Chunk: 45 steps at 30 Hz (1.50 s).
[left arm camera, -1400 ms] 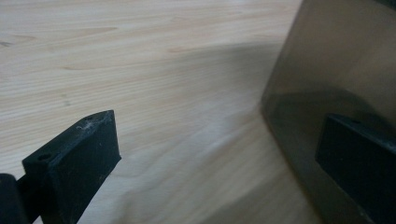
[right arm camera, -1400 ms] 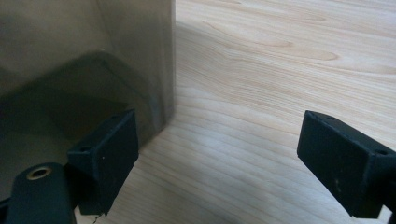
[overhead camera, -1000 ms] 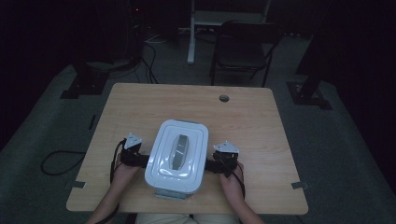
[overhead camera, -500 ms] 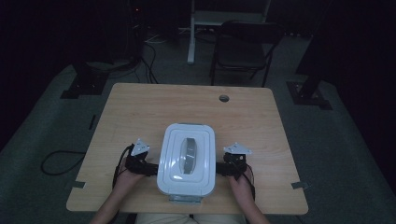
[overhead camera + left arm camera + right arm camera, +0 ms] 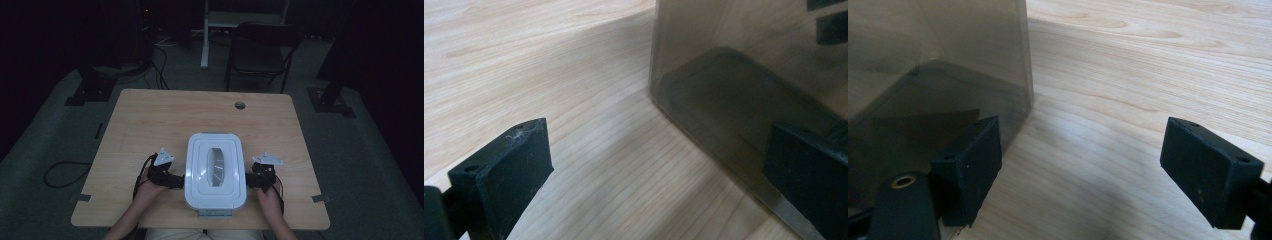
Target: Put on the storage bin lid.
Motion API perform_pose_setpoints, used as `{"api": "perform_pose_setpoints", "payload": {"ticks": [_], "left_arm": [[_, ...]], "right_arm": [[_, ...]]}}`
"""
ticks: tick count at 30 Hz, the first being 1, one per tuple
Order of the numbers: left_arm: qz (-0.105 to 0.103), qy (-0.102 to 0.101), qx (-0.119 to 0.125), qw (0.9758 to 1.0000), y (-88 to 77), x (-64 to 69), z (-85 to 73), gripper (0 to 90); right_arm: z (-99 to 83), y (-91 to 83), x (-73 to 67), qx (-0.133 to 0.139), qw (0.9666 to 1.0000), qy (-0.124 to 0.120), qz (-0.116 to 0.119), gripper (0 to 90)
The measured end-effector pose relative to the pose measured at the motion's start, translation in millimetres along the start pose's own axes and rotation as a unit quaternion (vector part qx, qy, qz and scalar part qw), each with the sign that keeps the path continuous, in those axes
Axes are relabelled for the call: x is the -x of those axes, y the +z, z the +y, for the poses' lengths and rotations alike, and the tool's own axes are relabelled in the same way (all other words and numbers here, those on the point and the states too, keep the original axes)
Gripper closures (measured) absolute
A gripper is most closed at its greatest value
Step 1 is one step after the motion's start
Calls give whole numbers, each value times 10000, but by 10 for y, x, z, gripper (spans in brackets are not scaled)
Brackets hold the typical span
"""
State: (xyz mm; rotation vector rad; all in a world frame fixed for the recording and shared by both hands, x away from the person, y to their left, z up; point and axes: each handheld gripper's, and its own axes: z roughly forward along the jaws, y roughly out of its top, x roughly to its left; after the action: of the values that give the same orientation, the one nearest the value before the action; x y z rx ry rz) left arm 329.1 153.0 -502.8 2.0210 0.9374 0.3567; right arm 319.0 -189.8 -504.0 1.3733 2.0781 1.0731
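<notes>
A grey see-through box with a white lid (image 5: pixel 216 172) stands on the wooden table (image 5: pixel 165 120), close to its near edge. My left gripper (image 5: pixel 180 181) lies against the box's left side and my right gripper (image 5: pixel 249 180) against its right side, each held in a hand. In the left gripper view the jaws of the left gripper (image 5: pixel 659 170) stand wide open, the right one in front of the box wall (image 5: pixel 749 75). The right gripper (image 5: pixel 1088 170) is open too; its jaws have just been closing, with bare wood between them and the box (image 5: pixel 938 65) behind the left one.
A round cable hole (image 5: pixel 240 105) sits near the table's far edge. Beyond the table stand a dark chair (image 5: pixel 262 50) and a white post (image 5: pixel 205 35). Black stand bases (image 5: pixel 82 92) (image 5: pixel 330 100) flank the far corners, and a cable (image 5: pixel 62 172) loops on the floor at left.
The box has slid to the right across the table, and both grippers have moved right with it, staying at its sides.
</notes>
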Motion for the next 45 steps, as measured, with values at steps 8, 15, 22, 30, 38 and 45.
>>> {"api": "perform_pose_setpoints", "payload": {"ticks": [8, 15, 22, 30, 38, 45], "left_arm": [[-160, 12, -105, 9998, 134, 49, 105, 5], [-102, 216, -188, 9995, 235, 70, 210, 5], [-101, 252, -198, 9994, 345, 79, 276, 5], [-77, 272, -256, 9993, 430, 59, 318, 5], [-42, 323, -299, 9990, 478, 28, 368, 5], [-161, 271, -147, 9994, 517, -26, 346, 5]], "right_arm": [[21, 25, 201, -8, 9999, 148, 51, 167], [31, 26, 304, 31, 9998, 214, 9, 171], [35, 29, 411, 77, 9995, 311, -48, 171], [30, 41, 464, 111, 9993, 344, -90, 171], [34, 53, 486, 120, 9992, 379, -89, 179], [-5, 39, 477, 170, 9985, 505, -160, 170]]}}
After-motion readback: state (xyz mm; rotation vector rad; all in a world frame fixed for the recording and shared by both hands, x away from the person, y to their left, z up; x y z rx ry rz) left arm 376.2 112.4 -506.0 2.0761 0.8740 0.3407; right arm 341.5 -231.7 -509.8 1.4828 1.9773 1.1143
